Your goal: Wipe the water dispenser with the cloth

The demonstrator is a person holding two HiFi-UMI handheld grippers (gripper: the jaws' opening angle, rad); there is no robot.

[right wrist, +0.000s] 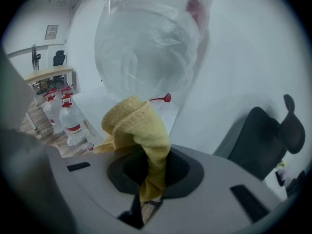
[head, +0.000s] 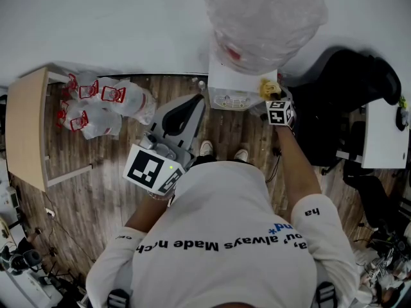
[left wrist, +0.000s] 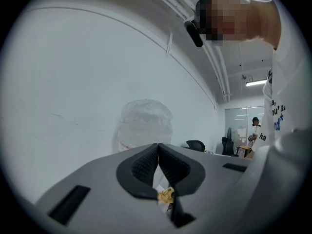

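Note:
The white water dispenser [head: 234, 85] stands against the wall, with a big clear plastic-wrapped bottle [head: 263, 18] on top of it. My right gripper [head: 272, 95] is shut on a yellow cloth [head: 268, 87], which it holds against the dispenser's top right front corner. In the right gripper view the cloth [right wrist: 139, 130] bunches up out of the jaws, with the bottle [right wrist: 146, 40] just behind it. My left gripper [head: 192, 102] is shut and empty, held in the air left of the dispenser. Its closed pads [left wrist: 146, 167] point toward the bottle [left wrist: 145, 123].
Several small water bottles [head: 96, 104] with red labels lie on the wooden floor at left, beside a pale wooden table [head: 26, 133]. A black office chair [head: 350, 88] stands close to the right of the dispenser, and a white desk [head: 384, 133] beyond it.

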